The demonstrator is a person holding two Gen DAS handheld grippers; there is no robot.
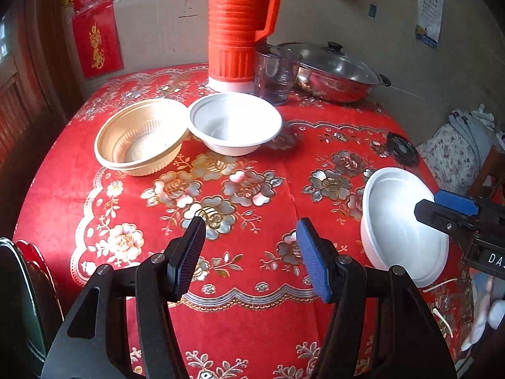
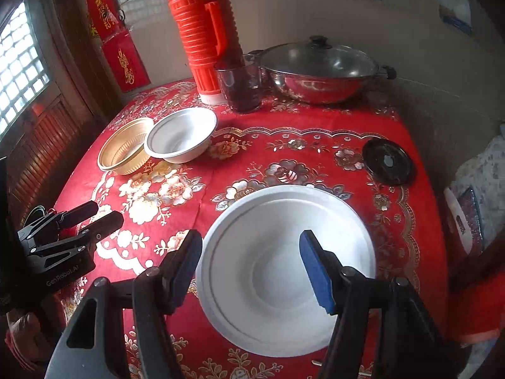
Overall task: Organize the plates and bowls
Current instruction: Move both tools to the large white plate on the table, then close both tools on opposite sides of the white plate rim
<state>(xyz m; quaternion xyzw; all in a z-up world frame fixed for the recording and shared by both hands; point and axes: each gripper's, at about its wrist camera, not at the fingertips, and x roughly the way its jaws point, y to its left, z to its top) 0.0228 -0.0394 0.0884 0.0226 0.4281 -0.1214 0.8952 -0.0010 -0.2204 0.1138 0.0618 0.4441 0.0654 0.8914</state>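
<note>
- Covering the table point(image 2: 315, 132) is a red floral cloth; a beige wall and a barred window point(image 2: 22, 69) stand behind.
- Far left, a tan bowl point(image 1: 140, 137) touches a white bowl point(image 1: 235, 123) — both empty. A red thermos point(image 1: 235, 28), a glass point(image 1: 276, 74) and a lidded pot point(image 1: 334, 71) line the back.
- The left gripper point(image 1: 251, 246) gapes half open over bare cloth, holding nothing.
- The right gripper point(image 2: 252, 259) — half open — hovers over the near white bowl point(image 2: 277, 252); whether it touches cannot be told.

Cloth point(image 1: 252, 208) centre free, bowls point(image 1: 235, 123) rear-left
</note>
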